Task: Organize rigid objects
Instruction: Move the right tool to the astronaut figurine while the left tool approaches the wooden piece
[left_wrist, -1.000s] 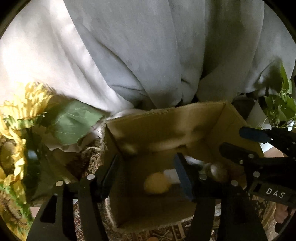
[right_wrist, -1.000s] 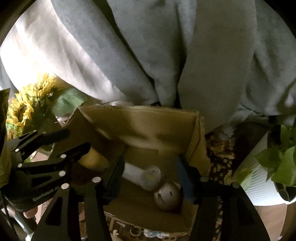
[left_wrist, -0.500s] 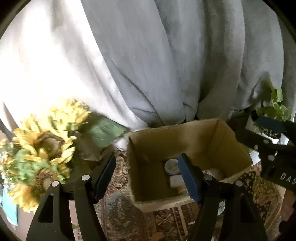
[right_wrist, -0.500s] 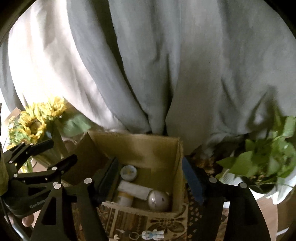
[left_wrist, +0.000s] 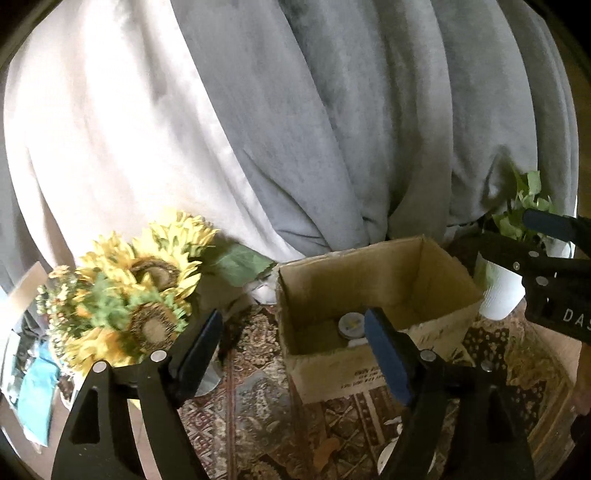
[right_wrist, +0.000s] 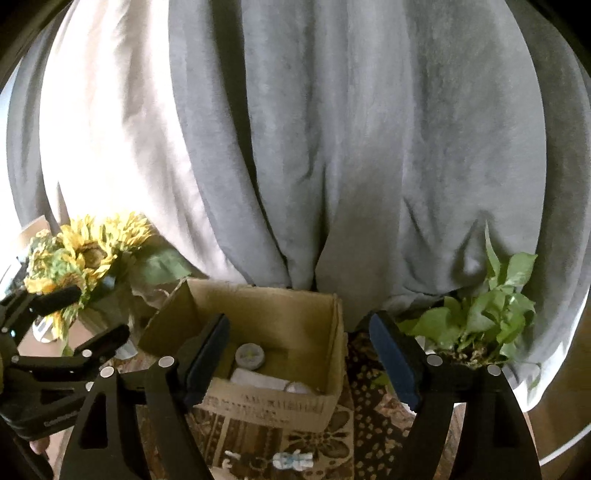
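An open cardboard box (left_wrist: 388, 280) stands on a patterned cloth; it also shows in the right wrist view (right_wrist: 280, 314). Inside lie a round tin (right_wrist: 250, 355) and a white tube (right_wrist: 258, 380); the tin also shows in the left wrist view (left_wrist: 351, 323). My left gripper (left_wrist: 295, 354) is open and empty, above and in front of the box. My right gripper (right_wrist: 301, 360) is open and empty, above the box's front right. Each gripper shows at the edge of the other's view.
A sunflower bunch (left_wrist: 140, 295) stands left of the box. A leafy plant in a white pot (right_wrist: 480, 325) stands at the right. Grey curtains (right_wrist: 332, 147) hang behind. A small white and blue thing (right_wrist: 291, 459) lies on the patterned cloth (left_wrist: 258, 406) in front.
Both grippers have risen up and back out of the box, from deep inside it to above its front. The box now looks smaller and lower in both views.
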